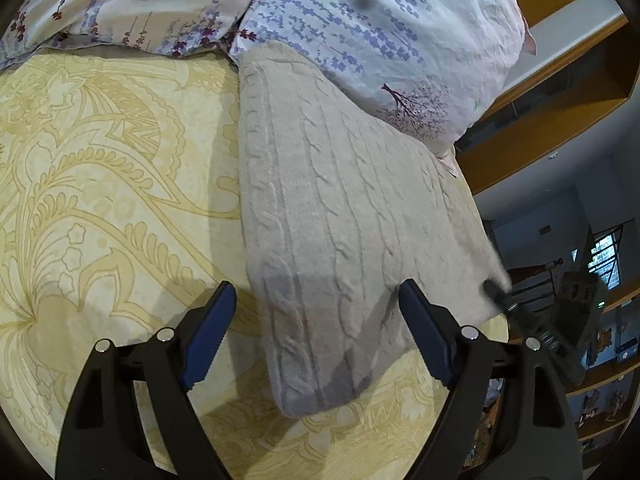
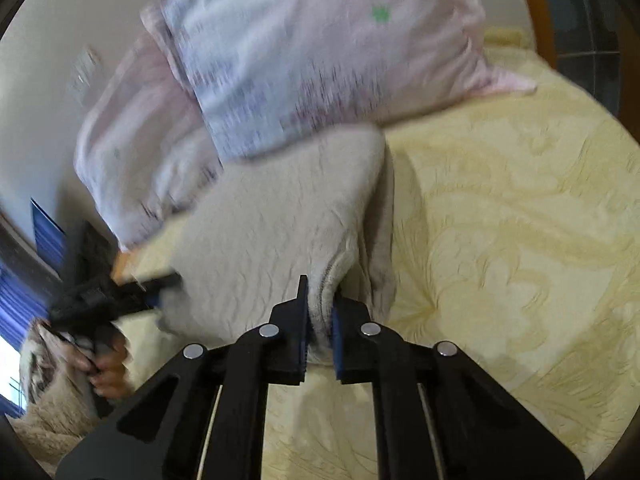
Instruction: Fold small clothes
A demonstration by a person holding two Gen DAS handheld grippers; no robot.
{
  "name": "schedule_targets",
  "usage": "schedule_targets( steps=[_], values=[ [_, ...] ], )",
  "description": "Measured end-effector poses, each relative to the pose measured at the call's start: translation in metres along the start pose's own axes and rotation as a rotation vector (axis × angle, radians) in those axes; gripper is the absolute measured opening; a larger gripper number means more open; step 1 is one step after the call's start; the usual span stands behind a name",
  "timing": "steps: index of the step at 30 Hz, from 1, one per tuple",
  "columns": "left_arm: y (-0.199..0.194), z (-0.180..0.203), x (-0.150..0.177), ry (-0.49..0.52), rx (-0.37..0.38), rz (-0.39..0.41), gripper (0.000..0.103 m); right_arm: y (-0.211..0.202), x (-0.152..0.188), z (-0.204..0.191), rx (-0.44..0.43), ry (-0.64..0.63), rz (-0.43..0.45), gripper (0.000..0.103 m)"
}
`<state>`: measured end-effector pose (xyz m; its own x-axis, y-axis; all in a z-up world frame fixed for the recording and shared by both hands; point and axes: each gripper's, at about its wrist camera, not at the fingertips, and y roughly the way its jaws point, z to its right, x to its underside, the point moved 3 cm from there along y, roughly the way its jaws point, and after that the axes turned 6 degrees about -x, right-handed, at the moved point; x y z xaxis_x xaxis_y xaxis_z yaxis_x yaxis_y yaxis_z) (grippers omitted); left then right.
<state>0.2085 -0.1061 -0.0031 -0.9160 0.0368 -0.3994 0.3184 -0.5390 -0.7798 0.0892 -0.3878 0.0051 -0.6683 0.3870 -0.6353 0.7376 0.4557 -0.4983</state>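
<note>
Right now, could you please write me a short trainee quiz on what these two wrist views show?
1. True or false: the left tool is shut on the knit garment.
2. Which tool grips the garment's edge? A) left B) right C) neither
3. Fill in: the garment's far end meets the floral ___ on the yellow bedspread.

Key: 1 false, it is open above the garment. 2 B, the right tool pinches a fold. 3 pillow.
</note>
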Motion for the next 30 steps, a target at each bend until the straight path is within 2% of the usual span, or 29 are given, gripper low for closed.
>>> schedule_targets(
  steps=[1,3,6,11,14,15,16,20,24,26,27,28,30],
  values=[
    [-0.001,0.001,0.001,0.006,-0.003,0.003,0.083,-0.008,-0.003,-0.001,0.011,-0.013,0.03,0.009],
    [-0.001,0.003,0.002,0.022,-0.008,0.006,0.083,-0.01,-0.002,0.002,0.025,-0.022,0.023,0.009],
    [0.003,0.006,0.004,0.024,-0.012,-0.004,0.083,0.011,0.016,0.019,0.118,-0.004,-0.077,0.009],
    [0.007,0.003,0.005,0.027,-0.01,-0.025,0.083,0.011,0.015,0.019,0.068,0.029,-0.093,0.011],
    [0.001,0.0,-0.004,0.026,-0.009,0.003,0.083,0.001,0.0,0.02,0.027,0.072,-0.071,0.039],
    [0.0,-0.001,-0.007,0.026,-0.006,0.008,0.083,0.0,-0.008,0.021,0.015,0.092,-0.054,0.057],
    [0.0,-0.001,-0.011,0.028,0.0,0.01,0.083,0.001,-0.018,0.024,-0.008,0.11,-0.037,0.062],
    [0.006,-0.005,-0.032,0.021,-0.014,0.013,0.083,0.033,-0.059,0.039,-0.035,0.178,-0.043,0.062],
    [0.016,-0.013,-0.047,-0.019,-0.008,0.015,0.083,0.072,-0.089,0.061,-0.01,0.253,-0.079,0.061],
    [0.021,-0.015,-0.055,-0.033,-0.001,0.018,0.083,0.087,-0.095,0.069,-0.018,0.284,-0.097,0.056],
    [0.024,-0.016,-0.058,-0.04,0.003,0.017,0.083,0.094,-0.097,0.071,-0.022,0.291,-0.11,0.045],
    [0.026,-0.017,-0.062,-0.05,0.007,0.019,0.082,0.101,-0.099,0.071,-0.035,0.295,-0.121,0.027],
    [0.03,-0.019,-0.069,-0.068,0.022,0.026,0.075,0.103,-0.1,0.063,-0.054,0.249,-0.11,0.012]
  ],
)
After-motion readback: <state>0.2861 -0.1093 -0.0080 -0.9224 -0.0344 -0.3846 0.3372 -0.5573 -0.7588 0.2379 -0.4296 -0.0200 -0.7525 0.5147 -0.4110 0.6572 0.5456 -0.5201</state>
